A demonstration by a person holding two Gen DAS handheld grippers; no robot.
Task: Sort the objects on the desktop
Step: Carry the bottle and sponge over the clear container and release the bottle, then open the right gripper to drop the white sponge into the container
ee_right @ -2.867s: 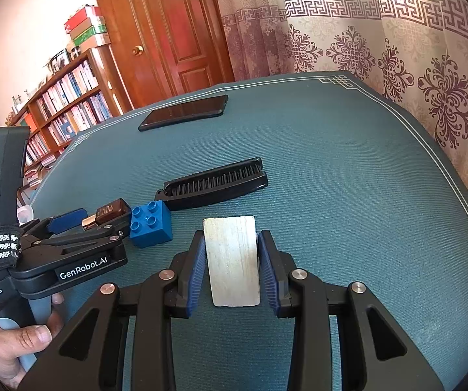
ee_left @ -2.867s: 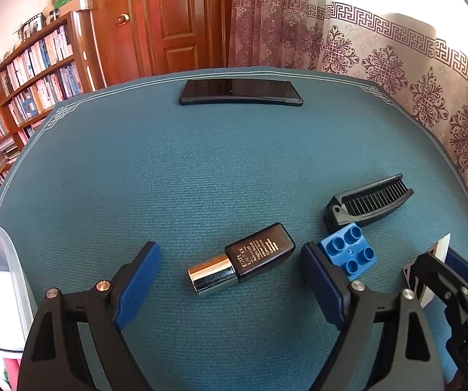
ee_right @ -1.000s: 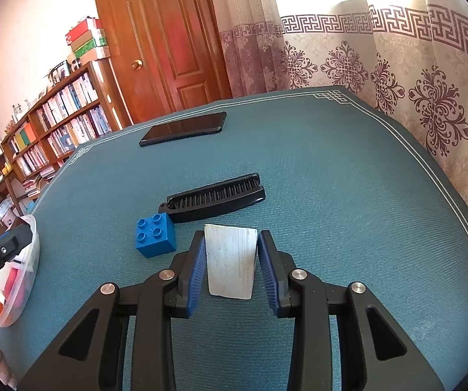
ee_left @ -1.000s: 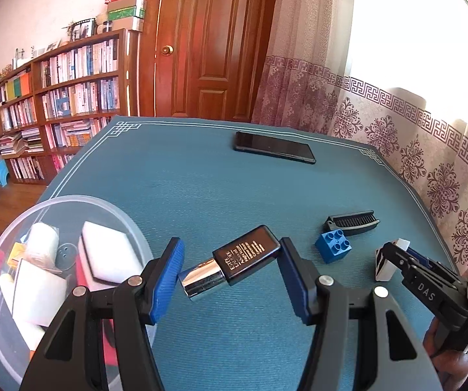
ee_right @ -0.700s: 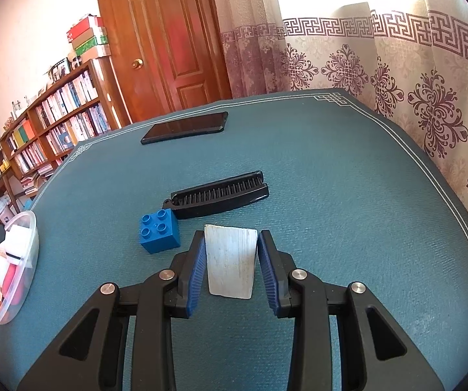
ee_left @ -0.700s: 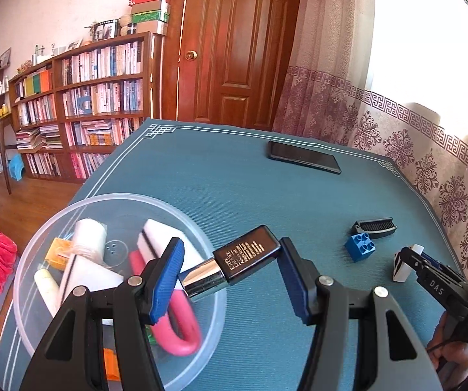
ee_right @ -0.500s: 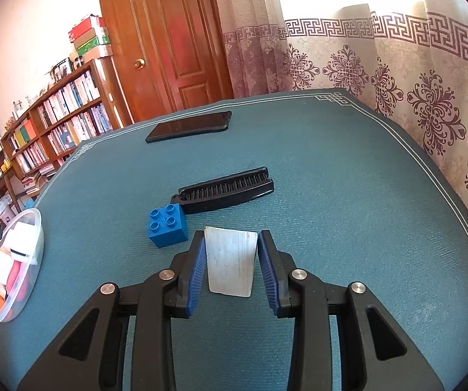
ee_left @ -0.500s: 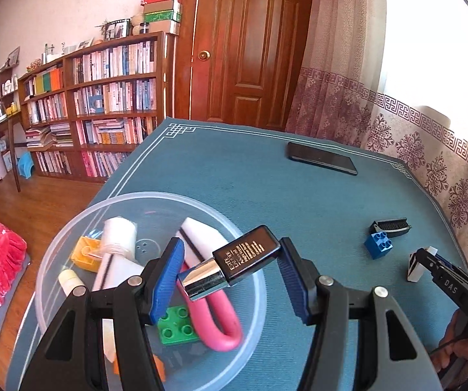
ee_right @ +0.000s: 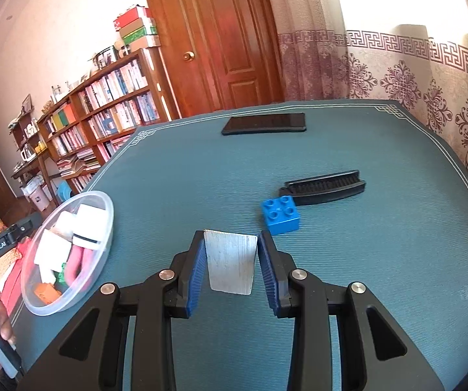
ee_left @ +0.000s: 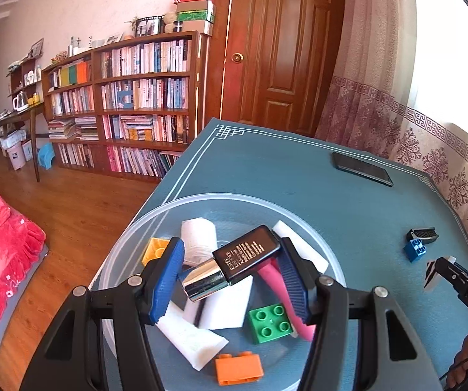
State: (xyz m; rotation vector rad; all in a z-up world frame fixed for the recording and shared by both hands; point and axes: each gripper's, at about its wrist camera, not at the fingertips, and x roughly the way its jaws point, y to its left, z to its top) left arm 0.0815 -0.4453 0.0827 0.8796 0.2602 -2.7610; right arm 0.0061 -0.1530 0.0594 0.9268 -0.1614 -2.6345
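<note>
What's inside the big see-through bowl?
In the bowl: a green block, orange block, yellow block, pink loop and white things. The bottle in the left tongs hides some.

Your left gripper (ee_left: 229, 275) holds the black and silver cosmetic bottle (ee_left: 234, 262) crosswise between its blue jaws, above the clear round container (ee_left: 220, 200). Under it you see a green brick (ee_left: 269, 322), an orange brick (ee_left: 238, 367), a pink piece and white items. A blue brick (ee_left: 415, 252) and black comb (ee_left: 423, 233) lie on the desk (ee_left: 299, 176) to your right.
</note>
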